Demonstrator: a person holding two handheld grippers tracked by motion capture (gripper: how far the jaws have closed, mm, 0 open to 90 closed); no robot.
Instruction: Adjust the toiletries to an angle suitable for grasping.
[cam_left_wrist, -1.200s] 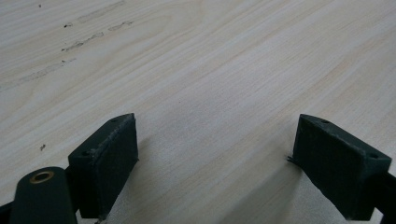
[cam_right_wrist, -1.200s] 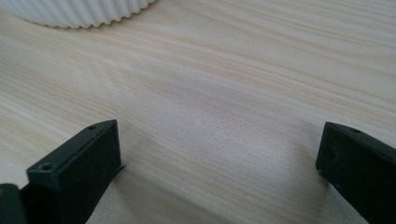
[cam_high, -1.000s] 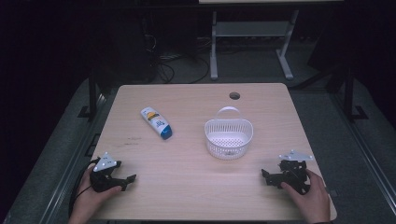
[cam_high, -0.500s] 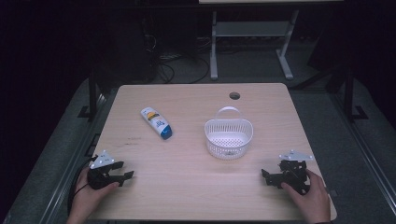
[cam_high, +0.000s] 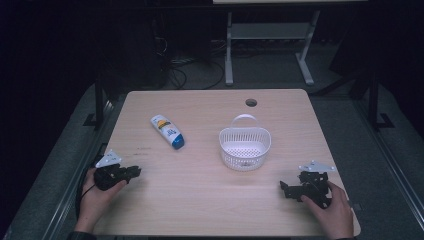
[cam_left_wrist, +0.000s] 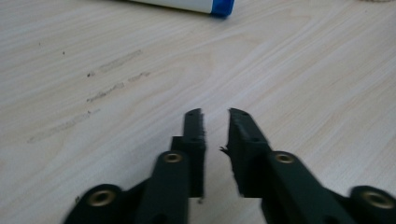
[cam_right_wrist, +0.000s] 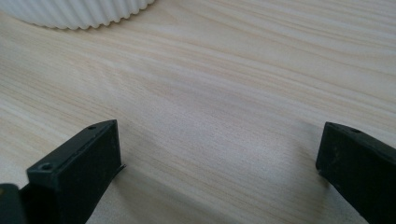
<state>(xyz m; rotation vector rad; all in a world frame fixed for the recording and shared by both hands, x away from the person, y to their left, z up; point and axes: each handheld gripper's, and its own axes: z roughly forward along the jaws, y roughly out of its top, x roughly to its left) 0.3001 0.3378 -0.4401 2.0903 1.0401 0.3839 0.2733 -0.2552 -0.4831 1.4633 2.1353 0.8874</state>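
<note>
While both rest low on the counter (cam_high: 200, 200) | left tongs (cam_high: 134, 172) crept outward, nearly clenched, empty | right tongs (cam_high: 286, 189) unmoved, released | tube (cam_high: 167, 131), basket (cam_high: 245, 146) untouched; work unstarted

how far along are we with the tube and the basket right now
Nothing looks done: the tube lies on the table, apart from the empty white basket. Nothing is in hand: the left gripper and right gripper rest near the front edge, holding nothing. Picking up is likely left.
</note>
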